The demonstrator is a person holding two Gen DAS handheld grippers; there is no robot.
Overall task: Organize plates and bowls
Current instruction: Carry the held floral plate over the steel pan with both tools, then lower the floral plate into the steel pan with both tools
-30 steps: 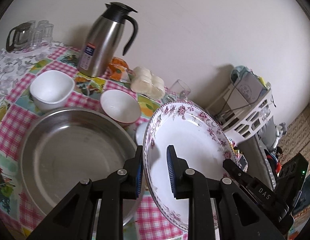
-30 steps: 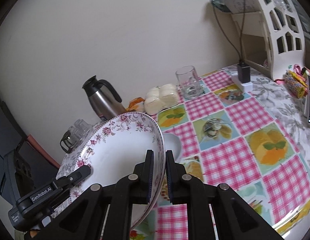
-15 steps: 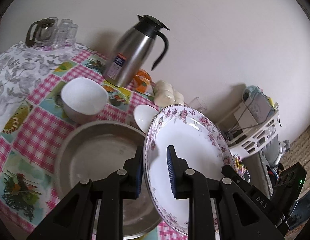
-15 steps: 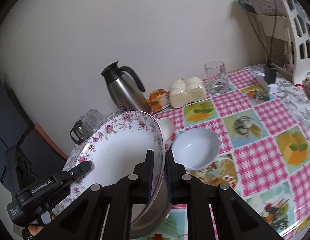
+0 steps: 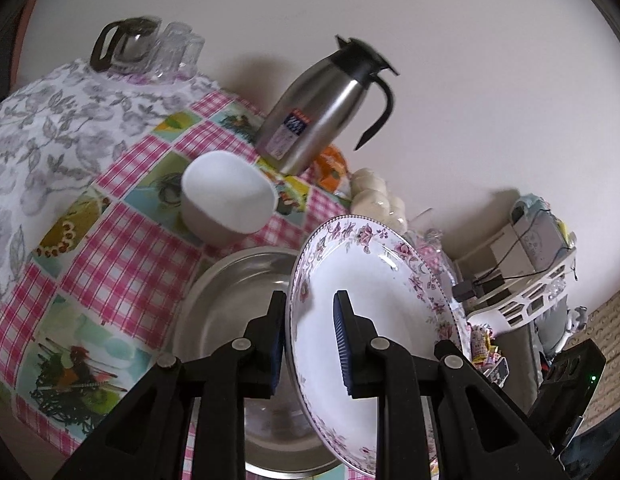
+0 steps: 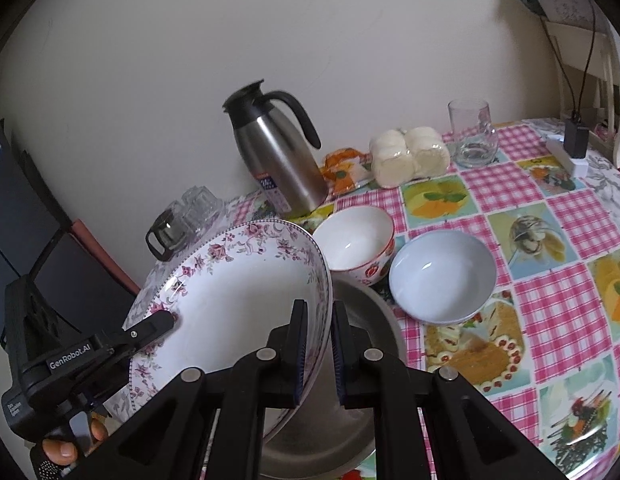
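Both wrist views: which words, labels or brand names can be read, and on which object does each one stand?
"GenRobot.AI": white print on the black body of the left gripper, seen in the right wrist view.
Small white print lower on the same gripper body: too small to read.
Red and blue label on the steel thermos jug: blurred in both views, not readable.
No other text is readable.

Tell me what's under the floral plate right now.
Under the floral plate, gripped at opposite rims by both hand-held grippers, lies the steel pan on the tablecloth. The plate covers much of the pan, so that part is hidden.
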